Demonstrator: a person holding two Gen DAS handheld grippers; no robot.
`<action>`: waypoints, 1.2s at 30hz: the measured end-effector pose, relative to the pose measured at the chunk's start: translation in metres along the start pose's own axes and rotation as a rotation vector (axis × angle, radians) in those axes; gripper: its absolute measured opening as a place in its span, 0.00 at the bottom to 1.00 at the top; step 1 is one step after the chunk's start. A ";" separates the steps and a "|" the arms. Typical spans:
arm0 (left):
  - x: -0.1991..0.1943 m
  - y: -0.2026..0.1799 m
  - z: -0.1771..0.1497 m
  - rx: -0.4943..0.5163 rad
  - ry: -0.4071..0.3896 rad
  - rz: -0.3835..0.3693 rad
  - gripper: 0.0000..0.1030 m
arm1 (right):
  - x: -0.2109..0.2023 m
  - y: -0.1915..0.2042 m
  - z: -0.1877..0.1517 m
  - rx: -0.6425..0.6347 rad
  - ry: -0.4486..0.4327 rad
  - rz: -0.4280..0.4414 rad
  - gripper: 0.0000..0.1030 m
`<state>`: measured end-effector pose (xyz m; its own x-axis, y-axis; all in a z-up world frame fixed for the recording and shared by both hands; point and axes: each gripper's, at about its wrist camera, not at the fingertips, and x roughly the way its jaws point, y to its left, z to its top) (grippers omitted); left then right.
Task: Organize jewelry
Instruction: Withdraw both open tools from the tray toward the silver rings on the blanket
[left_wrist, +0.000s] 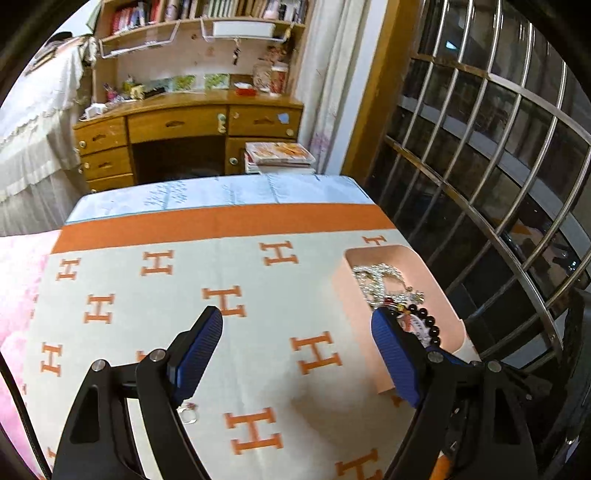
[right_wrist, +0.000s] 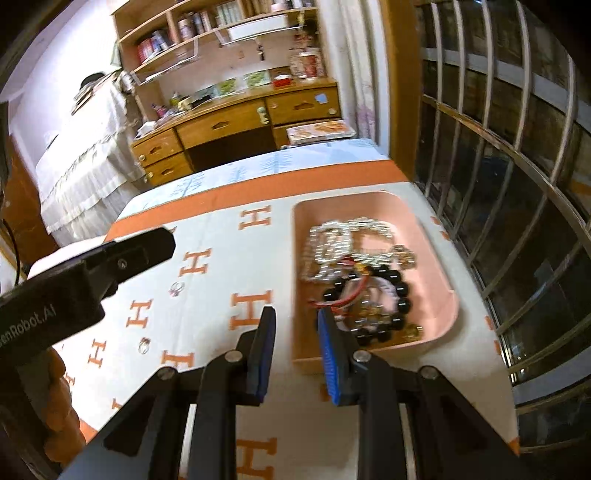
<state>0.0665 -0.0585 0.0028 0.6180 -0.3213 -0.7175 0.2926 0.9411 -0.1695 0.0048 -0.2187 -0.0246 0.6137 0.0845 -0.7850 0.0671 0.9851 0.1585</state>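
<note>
The shallow pink plastic tray (right_wrist: 436, 258) sits on the cream cloth printed with orange H letters (right_wrist: 221, 266), toward the barred window side. It holds a tangled silver chain necklace (right_wrist: 340, 240) and a bracelet of glossy black round beads (right_wrist: 400, 291). 2 small silver rings lie loose on the cloth, well apart from the tray: 1 farther ring (right_wrist: 176, 288) and 1 nearer ring (right_wrist: 144, 346).

The left gripper (left_wrist: 295, 325) hangs over the cloth with its blue-padded jaws spread wide and empty; its right finger overlaps the tray's near corner in the left wrist view. The right gripper (right_wrist: 295, 321) stands at the tray's near left edge, jaws parted by a narrow gap, nothing between them.

Handling, as a judgement:
- Rings: light, hard, smooth and low-lying. They will likely slide on the cloth; close the pads across the band from 2 opposite sides.
- Chain: limp and prone to snagging. Lift it at a bunched section.
- Bead bracelet: slippery beads on a flexible cord. Pinch across 1 side of the loop.

Limits of view:
- The right wrist view is motion-blurred, so ring settings cannot be made out.
- The left wrist view shows only 1 ring (left_wrist: 189, 412), partly hidden by the left finger.
- Small red and gold pieces among the beads cannot be identified.
</note>
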 end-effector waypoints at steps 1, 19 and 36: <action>-0.004 0.004 -0.001 -0.001 -0.006 0.007 0.79 | 0.000 0.007 -0.001 -0.013 0.003 0.003 0.23; -0.042 0.085 -0.015 -0.071 -0.056 0.168 0.79 | 0.013 0.089 0.014 -0.120 0.043 0.090 0.23; -0.020 0.140 -0.042 -0.153 0.034 0.280 0.79 | 0.046 0.111 0.030 -0.167 0.107 0.118 0.23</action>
<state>0.0646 0.0845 -0.0349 0.6335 -0.0464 -0.7724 -0.0003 0.9982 -0.0602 0.0645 -0.1103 -0.0253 0.5223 0.2071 -0.8272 -0.1372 0.9778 0.1582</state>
